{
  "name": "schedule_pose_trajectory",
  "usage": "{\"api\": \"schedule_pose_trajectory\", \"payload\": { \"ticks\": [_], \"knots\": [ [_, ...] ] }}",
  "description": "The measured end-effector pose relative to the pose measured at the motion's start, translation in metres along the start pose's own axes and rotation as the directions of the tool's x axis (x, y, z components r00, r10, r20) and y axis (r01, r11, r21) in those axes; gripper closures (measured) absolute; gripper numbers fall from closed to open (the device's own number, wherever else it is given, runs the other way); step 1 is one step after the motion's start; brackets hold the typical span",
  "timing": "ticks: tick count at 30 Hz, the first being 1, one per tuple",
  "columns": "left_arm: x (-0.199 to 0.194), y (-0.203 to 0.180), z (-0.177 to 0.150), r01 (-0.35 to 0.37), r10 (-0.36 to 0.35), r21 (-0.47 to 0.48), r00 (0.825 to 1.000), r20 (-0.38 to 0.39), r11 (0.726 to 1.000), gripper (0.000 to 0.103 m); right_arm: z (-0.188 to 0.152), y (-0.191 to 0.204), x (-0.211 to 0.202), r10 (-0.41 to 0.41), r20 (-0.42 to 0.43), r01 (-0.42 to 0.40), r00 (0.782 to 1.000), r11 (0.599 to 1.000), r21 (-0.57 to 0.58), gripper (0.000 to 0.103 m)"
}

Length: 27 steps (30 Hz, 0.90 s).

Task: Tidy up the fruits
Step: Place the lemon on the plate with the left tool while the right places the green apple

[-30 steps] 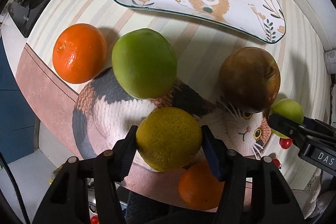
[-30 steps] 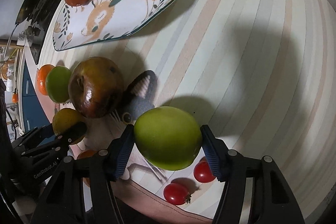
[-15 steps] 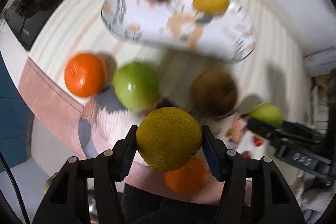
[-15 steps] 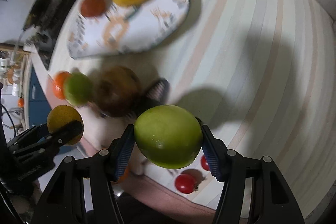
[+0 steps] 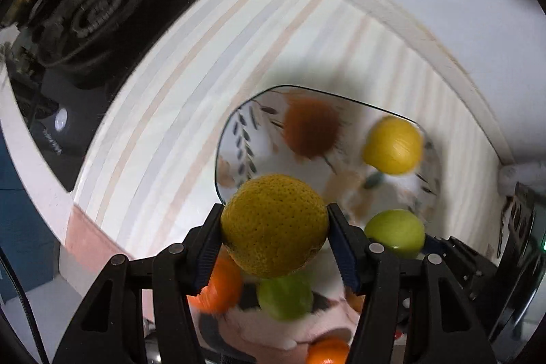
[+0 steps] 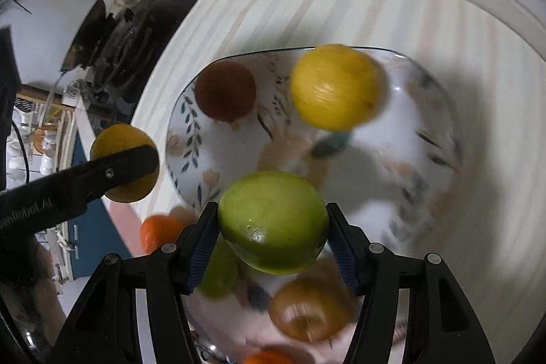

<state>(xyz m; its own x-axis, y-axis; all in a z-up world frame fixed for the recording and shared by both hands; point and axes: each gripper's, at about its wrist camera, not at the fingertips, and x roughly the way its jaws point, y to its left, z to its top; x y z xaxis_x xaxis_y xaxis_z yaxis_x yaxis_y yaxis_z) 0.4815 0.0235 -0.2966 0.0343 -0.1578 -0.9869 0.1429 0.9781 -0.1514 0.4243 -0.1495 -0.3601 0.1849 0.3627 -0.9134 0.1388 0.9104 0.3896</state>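
Fruits carried in both my grippers above the plate.

My left gripper (image 5: 274, 229) pinches a yellow-green citrus (image 5: 274, 224) over the patterned plate's (image 6: 426, 111) left rim; on the plate sit a brown fruit (image 6: 225, 91) and a lemon (image 6: 336, 87); my right gripper (image 6: 273, 227) pinches a green apple (image 6: 273, 222) above its near edge.

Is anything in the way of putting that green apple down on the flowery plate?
Nothing visible blocks it. The green apple hangs over the plate's near edge; the lemon and brown fruit sit at the far side, leaving bare space.
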Motion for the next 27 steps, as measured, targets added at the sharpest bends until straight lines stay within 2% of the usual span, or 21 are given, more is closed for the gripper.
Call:
{"api": "schedule_pose_trajectory", "payload": {
  "ticks": [2,6,12,17,18,19,20,21,23,24,27],
  "knots": [
    [0.017,0.009,0.014,0.006,-0.007,-0.020,0.999,-0.044,1.000,0.047,0.008,0.007,0.018,0.004,-0.020,-0.004,1.000,1.000,0.001,0.039],
    [0.036,0.017,0.028,-0.005,0.002,-0.029,0.996,-0.086,1.000,0.047,0.014,0.013,0.035,0.002,-0.031,-0.003,1.000,1.000,-0.010,0.039],
    [0.051,0.017,0.035,-0.004,0.002,-0.018,0.994,-0.113,1.000,0.045,0.017,0.019,0.047,0.041,-0.051,-0.042,0.998,0.999,-0.013,0.038],
    [0.043,0.014,0.035,-0.005,0.004,-0.012,0.996,-0.089,1.000,0.046,0.016,0.021,0.049,0.051,-0.083,-0.053,0.995,0.998,-0.022,0.038],
    [0.040,0.013,0.034,-0.001,0.000,-0.013,0.997,-0.080,1.000,0.046,0.017,0.021,0.047,0.051,-0.086,-0.052,0.995,0.998,-0.020,0.036],
    [0.037,0.012,0.034,0.002,-0.003,-0.016,0.997,-0.072,1.000,0.045,0.016,0.021,0.046,0.058,-0.089,-0.059,0.994,0.998,-0.014,0.026],
    [0.034,0.012,0.033,0.004,-0.006,-0.022,0.998,-0.064,1.000,0.044,0.015,0.020,0.043,0.059,-0.088,-0.060,0.994,0.998,-0.010,0.021],
    [0.031,0.013,0.033,0.003,-0.004,-0.026,0.998,-0.056,1.000,0.043,0.015,0.020,0.041,0.053,-0.086,-0.054,0.995,0.998,-0.010,0.021],
    [0.026,0.014,0.031,0.003,-0.005,-0.036,0.999,-0.045,0.999,0.032,0.013,0.017,0.034,0.039,-0.085,-0.041,0.996,0.999,-0.013,0.021],
    [0.023,0.014,0.028,0.006,-0.007,-0.039,0.999,-0.040,0.999,0.030,0.012,0.016,0.029,0.033,-0.082,-0.034,0.996,0.999,-0.013,0.020],
    [0.014,0.013,0.021,0.000,-0.001,-0.042,1.000,-0.023,0.999,0.029,0.008,0.012,0.013,-0.020,-0.064,0.019,0.998,1.000,-0.023,0.010]
  ]
}}
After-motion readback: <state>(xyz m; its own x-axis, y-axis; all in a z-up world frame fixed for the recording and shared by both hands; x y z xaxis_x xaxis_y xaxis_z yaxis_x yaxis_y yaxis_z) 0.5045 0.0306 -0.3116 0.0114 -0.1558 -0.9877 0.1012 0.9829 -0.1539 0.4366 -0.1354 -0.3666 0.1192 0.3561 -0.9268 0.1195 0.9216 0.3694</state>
